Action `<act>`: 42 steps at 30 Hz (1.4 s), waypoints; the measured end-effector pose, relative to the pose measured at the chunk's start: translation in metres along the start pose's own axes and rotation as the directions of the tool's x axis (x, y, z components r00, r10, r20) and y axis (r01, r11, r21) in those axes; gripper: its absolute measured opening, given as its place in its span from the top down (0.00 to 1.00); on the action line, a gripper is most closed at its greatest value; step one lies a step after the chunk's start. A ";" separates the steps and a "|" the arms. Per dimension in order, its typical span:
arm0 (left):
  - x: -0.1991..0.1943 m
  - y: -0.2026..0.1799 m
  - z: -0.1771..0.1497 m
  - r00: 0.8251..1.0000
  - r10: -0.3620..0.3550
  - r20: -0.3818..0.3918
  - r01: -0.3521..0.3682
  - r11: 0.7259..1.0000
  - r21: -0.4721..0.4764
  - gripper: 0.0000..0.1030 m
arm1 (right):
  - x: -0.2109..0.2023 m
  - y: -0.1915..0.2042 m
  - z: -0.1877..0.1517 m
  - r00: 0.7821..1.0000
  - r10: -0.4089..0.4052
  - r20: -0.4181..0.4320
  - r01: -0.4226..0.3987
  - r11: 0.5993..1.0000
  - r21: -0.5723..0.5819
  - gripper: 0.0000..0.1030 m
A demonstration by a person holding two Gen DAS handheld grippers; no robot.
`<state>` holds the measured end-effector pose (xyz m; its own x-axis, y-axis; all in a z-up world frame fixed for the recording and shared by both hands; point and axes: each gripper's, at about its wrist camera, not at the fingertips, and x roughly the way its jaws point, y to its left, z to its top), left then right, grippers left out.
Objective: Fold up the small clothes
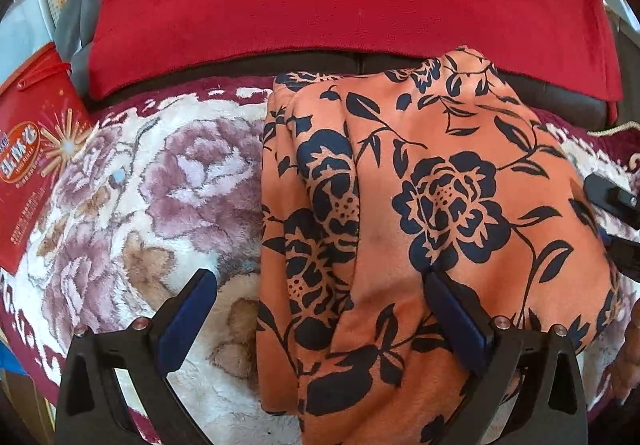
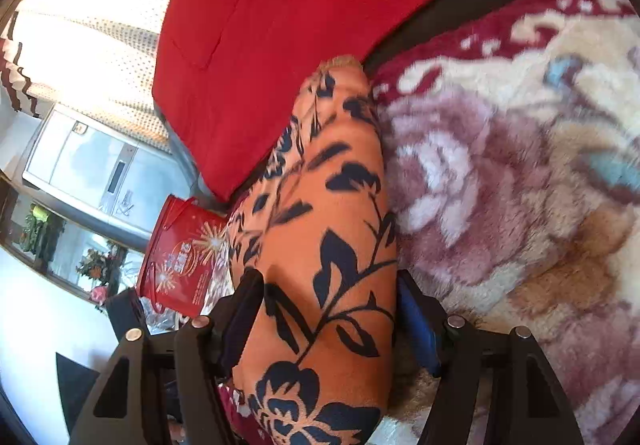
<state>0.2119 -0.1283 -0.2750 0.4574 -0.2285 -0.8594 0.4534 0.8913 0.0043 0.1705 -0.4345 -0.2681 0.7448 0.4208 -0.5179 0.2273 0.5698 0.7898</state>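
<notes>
Far left in your left wrist view, a red box with gold print sits at the edge of the floral blanket, partly cut off by the frame. Your left gripper is spread wide: its left finger hangs over bare blanket, its right finger lies against the orange floral garment; nothing is pinched. The garment lies bunched on the blanket, its top edge reaching the red cushion; its lower end runs out of frame, so the fold state is hard to read. At the right edge, a black piece of your right gripper is barely in view. In the right wrist view the red box shows again at left, its lower part hidden behind a finger. Your right gripper straddles a thick roll of the garment, both fingers touching cloth; I can't tell whether it's truly clamped. Blanket at right is blurred.
</notes>
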 end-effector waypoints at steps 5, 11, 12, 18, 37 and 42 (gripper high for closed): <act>-0.001 0.050 0.012 0.983 -0.181 0.039 0.185 0.957 -0.223 0.00 | -0.027 0.021 0.007 0.993 0.009 0.117 0.001 0.996 -0.087 0.32; 0.037 0.096 0.008 0.910 -0.414 -0.020 0.351 0.796 -0.493 0.00 | -0.027 0.039 0.011 0.989 0.083 0.123 -0.066 0.988 -0.138 0.32; 0.039 0.097 0.007 0.906 -0.422 -0.019 0.357 0.790 -0.498 0.00 | -0.025 0.044 0.012 0.987 0.112 0.112 -0.094 0.983 -0.156 0.32; 0.038 0.076 0.013 0.924 -0.380 -0.049 0.331 0.856 -0.396 0.00 | 0.022 0.028 0.013 0.998 0.053 -0.024 -0.055 0.993 -0.102 0.37; 0.062 0.039 0.024 0.737 -0.674 0.044 0.616 0.644 -0.454 0.01 | 0.021 -0.008 0.012 0.992 0.107 -0.068 -0.104 0.993 0.047 0.23; 0.067 0.033 0.025 0.758 -0.650 0.064 0.600 0.655 -0.458 0.26 | 0.028 0.000 0.004 0.997 0.066 -0.040 -0.067 0.998 -0.005 0.53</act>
<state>0.2764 -0.1240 -0.3194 0.1005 -0.7771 -0.6213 0.2213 0.6263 -0.7475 0.1938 -0.4261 -0.2812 0.7325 0.4857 -0.4770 0.1737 0.5441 0.8208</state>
